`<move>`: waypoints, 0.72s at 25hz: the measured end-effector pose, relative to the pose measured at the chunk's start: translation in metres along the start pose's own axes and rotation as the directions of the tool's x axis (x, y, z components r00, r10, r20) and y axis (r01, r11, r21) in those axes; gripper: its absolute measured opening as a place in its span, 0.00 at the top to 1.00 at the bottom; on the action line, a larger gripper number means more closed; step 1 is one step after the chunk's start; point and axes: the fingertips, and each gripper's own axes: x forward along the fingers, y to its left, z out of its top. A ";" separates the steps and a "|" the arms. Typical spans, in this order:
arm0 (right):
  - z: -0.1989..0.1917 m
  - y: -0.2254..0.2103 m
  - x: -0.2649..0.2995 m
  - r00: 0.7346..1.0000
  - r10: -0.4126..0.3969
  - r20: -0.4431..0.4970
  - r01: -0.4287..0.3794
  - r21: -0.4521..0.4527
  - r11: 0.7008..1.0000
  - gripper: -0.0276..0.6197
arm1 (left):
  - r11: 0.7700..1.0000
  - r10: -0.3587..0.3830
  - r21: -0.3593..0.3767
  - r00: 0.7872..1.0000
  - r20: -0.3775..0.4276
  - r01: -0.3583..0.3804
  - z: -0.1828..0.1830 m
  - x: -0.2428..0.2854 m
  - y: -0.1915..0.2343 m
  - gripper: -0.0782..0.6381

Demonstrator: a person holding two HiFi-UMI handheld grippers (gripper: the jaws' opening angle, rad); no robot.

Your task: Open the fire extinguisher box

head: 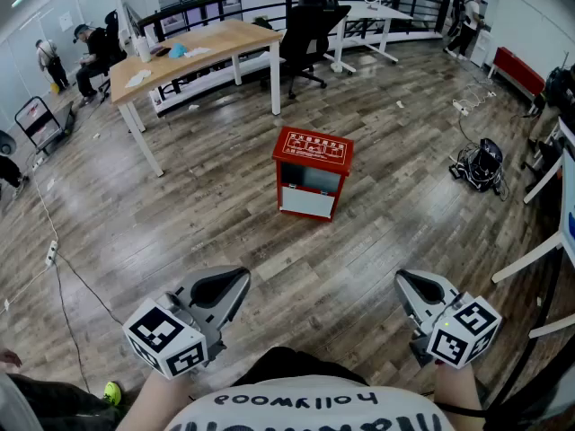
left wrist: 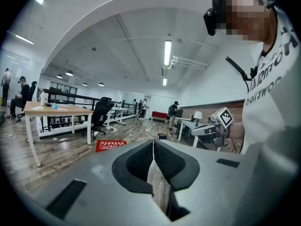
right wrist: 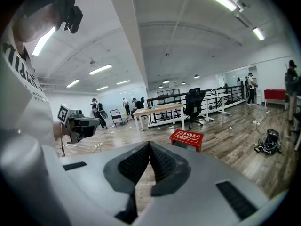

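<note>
Left hand-held gripper (head: 235, 281): jaws shut, pads meeting, nothing held. Right hand-held gripper (head: 406, 282): jaws likewise together, empty. Both low by body, aimed forward, slightly down. Fire extinguisher box (head: 312, 173) stands upright on floor (head: 180, 232), well apart, straight ahead, between both lines of aim. Lid's long side runs crosswise; pale front faces person. Neither hand clearly nearer. Box looks closed; approach likely comes first.
</note>
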 end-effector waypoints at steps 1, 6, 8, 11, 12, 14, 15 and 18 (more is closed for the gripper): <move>-0.001 0.002 0.002 1.000 0.001 -0.005 -0.001 -0.008 1.000 0.95 | 1.000 0.000 -0.009 1.000 0.002 0.000 -0.001 -0.001 0.002 0.87; 0.001 0.003 0.010 1.000 -0.005 -0.022 0.004 -0.027 1.000 0.95 | 1.000 0.001 -0.029 1.000 0.013 -0.001 0.000 -0.004 0.011 0.87; 0.003 0.003 0.014 1.000 -0.013 -0.026 0.013 -0.026 1.000 0.95 | 1.000 0.001 -0.023 1.000 0.009 -0.001 0.001 -0.005 0.017 0.87; 0.005 0.002 0.024 1.000 -0.014 -0.020 0.013 -0.025 1.000 0.95 | 1.000 0.000 -0.021 1.000 0.004 0.000 -0.001 -0.006 0.027 0.87; 0.007 0.002 0.028 1.000 -0.013 -0.016 0.012 -0.023 1.000 0.95 | 1.000 0.000 -0.020 1.000 0.002 0.000 0.000 -0.007 0.031 0.87; 0.011 0.003 0.037 1.000 -0.012 -0.009 0.012 -0.019 1.000 0.95 | 1.000 0.002 -0.015 1.000 0.001 -0.002 0.000 -0.010 0.039 0.87; 0.012 0.005 0.042 1.000 -0.013 -0.004 0.013 -0.018 1.000 0.95 | 1.000 0.003 -0.013 1.000 0.003 -0.003 0.001 -0.011 0.043 0.87; 0.017 0.010 0.055 0.999 -0.025 0.027 0.026 -0.014 1.000 0.95 | 1.000 -0.007 -0.016 1.000 0.014 0.008 -0.001 -0.016 0.056 0.87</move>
